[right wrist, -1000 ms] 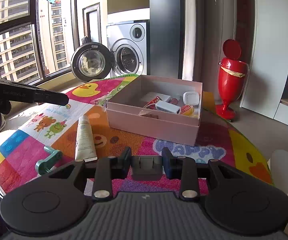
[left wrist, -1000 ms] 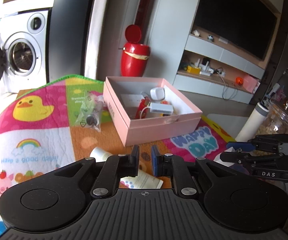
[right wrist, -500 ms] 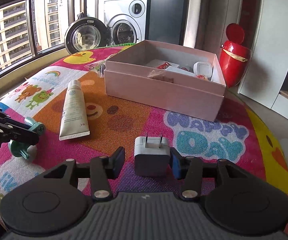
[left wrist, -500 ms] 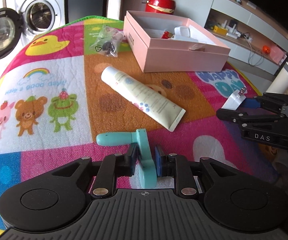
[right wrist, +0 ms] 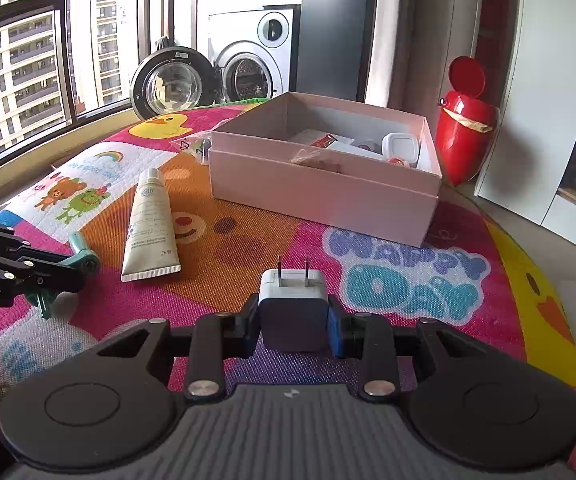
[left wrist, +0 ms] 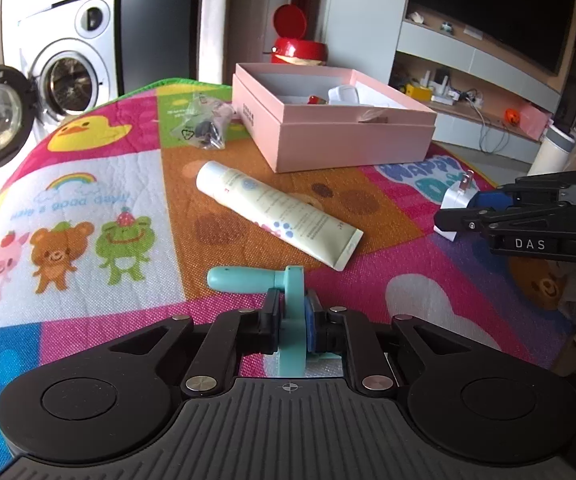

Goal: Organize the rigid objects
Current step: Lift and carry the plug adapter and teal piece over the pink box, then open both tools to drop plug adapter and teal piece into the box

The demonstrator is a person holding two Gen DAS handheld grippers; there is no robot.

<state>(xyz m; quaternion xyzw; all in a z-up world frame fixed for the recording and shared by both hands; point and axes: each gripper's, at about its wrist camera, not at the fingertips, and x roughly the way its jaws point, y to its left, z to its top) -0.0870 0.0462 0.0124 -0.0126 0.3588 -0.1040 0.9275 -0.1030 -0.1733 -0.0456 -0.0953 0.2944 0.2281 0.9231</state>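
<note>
My left gripper is shut on a teal plastic handle piece just above the colourful mat. My right gripper is shut on a white two-prong charger plug, prongs pointing forward. The open pink box holds several small items and stands at the back of the mat; it also shows in the right wrist view. A cream tube lies on the mat between the box and my left gripper. The right gripper with the plug shows at the right of the left wrist view.
A clear bag of small parts lies left of the box. The round table's mat drops off at its edges. A red bin, a washing machine with its door open, and a white bottle stand beyond.
The left gripper came down on the teal piece, closed on it and raised it slightly. The right gripper opened around the charger plug on the mat, then closed on it again.
</note>
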